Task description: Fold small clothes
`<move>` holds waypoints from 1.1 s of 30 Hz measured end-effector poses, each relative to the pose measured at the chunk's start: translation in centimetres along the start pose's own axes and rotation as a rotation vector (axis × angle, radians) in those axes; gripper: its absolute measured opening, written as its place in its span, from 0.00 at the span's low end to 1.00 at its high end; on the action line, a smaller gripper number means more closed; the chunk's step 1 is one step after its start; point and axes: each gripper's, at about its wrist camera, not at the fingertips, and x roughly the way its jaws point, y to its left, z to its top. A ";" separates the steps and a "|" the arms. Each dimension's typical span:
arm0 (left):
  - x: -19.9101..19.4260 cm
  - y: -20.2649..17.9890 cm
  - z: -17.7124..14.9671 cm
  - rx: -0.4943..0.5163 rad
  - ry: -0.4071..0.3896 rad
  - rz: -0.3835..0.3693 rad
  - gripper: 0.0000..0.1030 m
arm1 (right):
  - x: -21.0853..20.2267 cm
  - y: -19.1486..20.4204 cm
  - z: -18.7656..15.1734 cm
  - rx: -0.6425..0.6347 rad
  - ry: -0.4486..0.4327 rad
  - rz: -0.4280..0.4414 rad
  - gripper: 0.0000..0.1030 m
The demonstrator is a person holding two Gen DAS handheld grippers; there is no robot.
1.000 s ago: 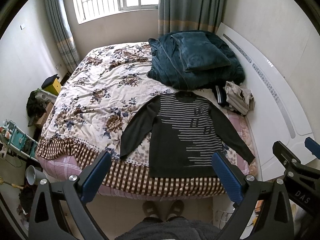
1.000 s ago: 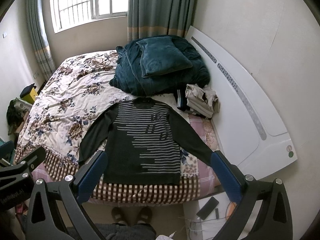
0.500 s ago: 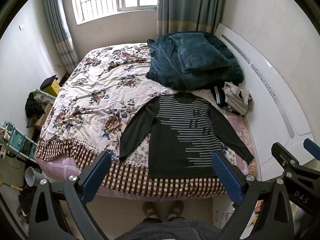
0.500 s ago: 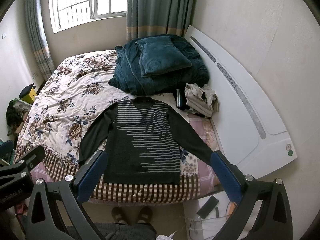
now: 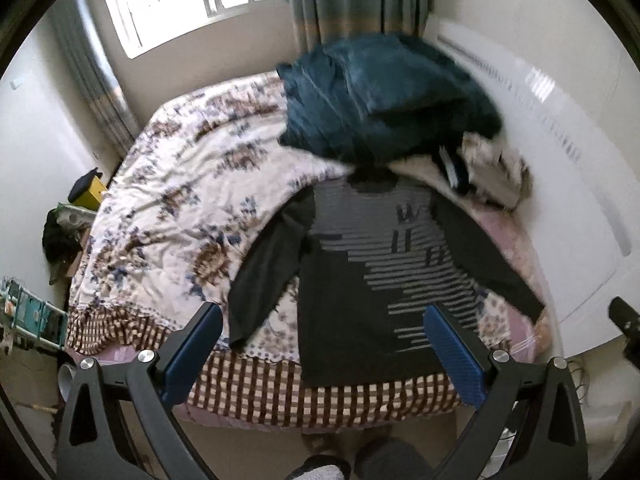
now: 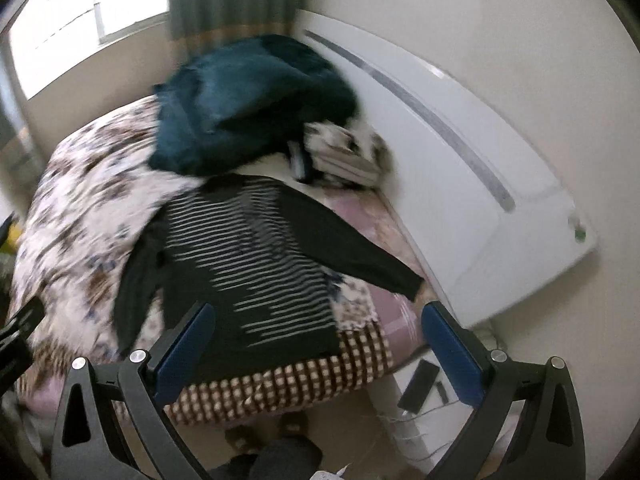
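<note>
Folding has not begun, by the look of it: this is the approach, both tools up in the air at the foot of the bed with nothing in them.

From the left wrist camera, the left gripper has its jaws spread wide and empty. Beyond them the sweater lies face up and flat on the bed, collar toward the far end and hem at the near edge over the checked border. It is dark, with pale stripes across the chest thinning out toward the lower left, and some lettering near the top. Both sleeves are splayed out and down. A heap of teal bedding sits just past the collar, and a small pile of pale clothes lies by the headboard.

From the right wrist camera, which is blurred, the right gripper also has its jaws spread with nothing between them, hanging above the hem and the bed corner. The sweater shows its right sleeve reaching out toward the white headboard, the cuff near the mattress edge. A phone lies on the floor below.

The next move probably calls for lowering each tool to a sleeve or shoulder, pinching only the top layer, and bringing the sleeves in across the body.
</note>
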 end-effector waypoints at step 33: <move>48.6 -12.1 -2.4 -0.104 0.387 0.117 1.00 | 65.8 -29.3 -9.1 1.129 0.166 -0.131 0.13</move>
